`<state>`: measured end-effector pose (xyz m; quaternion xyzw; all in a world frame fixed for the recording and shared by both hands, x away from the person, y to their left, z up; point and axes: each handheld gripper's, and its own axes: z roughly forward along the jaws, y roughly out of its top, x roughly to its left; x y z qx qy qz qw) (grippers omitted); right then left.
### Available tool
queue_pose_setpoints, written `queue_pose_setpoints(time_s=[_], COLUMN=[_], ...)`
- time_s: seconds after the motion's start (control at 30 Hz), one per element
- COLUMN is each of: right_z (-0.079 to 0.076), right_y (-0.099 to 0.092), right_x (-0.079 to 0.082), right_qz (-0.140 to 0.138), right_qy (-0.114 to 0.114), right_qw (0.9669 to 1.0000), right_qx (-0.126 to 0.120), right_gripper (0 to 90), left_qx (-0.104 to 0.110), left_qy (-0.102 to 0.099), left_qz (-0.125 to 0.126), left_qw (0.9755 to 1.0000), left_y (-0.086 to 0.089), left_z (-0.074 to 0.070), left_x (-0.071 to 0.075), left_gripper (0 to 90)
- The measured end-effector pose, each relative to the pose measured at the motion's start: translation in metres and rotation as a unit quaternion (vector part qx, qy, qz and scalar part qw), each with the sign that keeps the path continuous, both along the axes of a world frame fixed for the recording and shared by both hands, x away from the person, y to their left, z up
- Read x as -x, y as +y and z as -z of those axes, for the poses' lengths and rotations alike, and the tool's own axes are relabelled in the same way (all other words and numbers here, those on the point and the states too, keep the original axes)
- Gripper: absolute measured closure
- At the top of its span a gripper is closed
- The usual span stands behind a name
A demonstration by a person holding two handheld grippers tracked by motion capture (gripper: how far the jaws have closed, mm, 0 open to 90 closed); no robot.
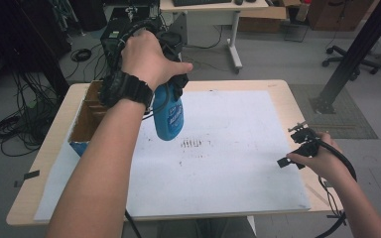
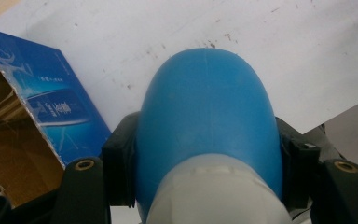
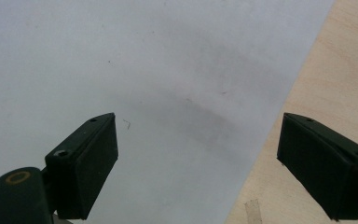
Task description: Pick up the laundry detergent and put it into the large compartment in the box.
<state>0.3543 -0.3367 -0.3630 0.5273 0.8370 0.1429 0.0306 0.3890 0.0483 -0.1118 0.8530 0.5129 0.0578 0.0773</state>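
A blue plastic bottle (image 1: 169, 115) with a pale neck hangs above the white sheet (image 1: 228, 163), bottom end down. My left gripper (image 1: 171, 84) is shut on it, high over the table's left part. In the left gripper view the bottle (image 2: 208, 126) sits squeezed between both black jaws, its pale neck (image 2: 216, 191) nearest the camera. My right gripper (image 1: 297, 148) is at the right edge of the sheet, low over the table. In the right gripper view its gripper (image 3: 198, 163) stands open with nothing between the pads, over the sheet's edge.
An open cardboard box with blue printed sides (image 1: 87, 119) stands at the table's left edge, just left of the bottle; in the left gripper view the box (image 2: 42, 112) lies close by. Bare wood (image 3: 326, 93) borders the sheet on the right. A cable (image 1: 340, 198) trails from my right hand.
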Motion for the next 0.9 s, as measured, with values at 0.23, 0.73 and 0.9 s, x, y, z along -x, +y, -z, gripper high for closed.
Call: queue_pose_setpoints(time_s=[0.23, 0.73, 0.9], right_z=[0.002, 0.003, 0.003], right_y=[-0.004, -0.008, -0.009], right_x=[-0.001, -0.001, -0.001], right_qz=[0.004, 0.008, 0.01], right_qy=[0.001, 0.0, 0.0], right_qw=[1.0, 1.0, 0.9999], right_qx=[-0.001, -0.002, -0.003], right_gripper=[12.0, 12.1, 12.1], left_qx=[-0.004, 0.003, 0.004], left_qy=[-0.003, -0.01, -0.015], left_qz=[-0.001, -0.009, -0.016], left_qw=[1.0, 0.9999, 0.9998], left_y=[0.0, 0.007, 0.011], left_z=[-0.007, -0.022, -0.027], left_x=[-0.001, -0.004, -0.004], left_gripper=[37.6, 37.7, 37.6])
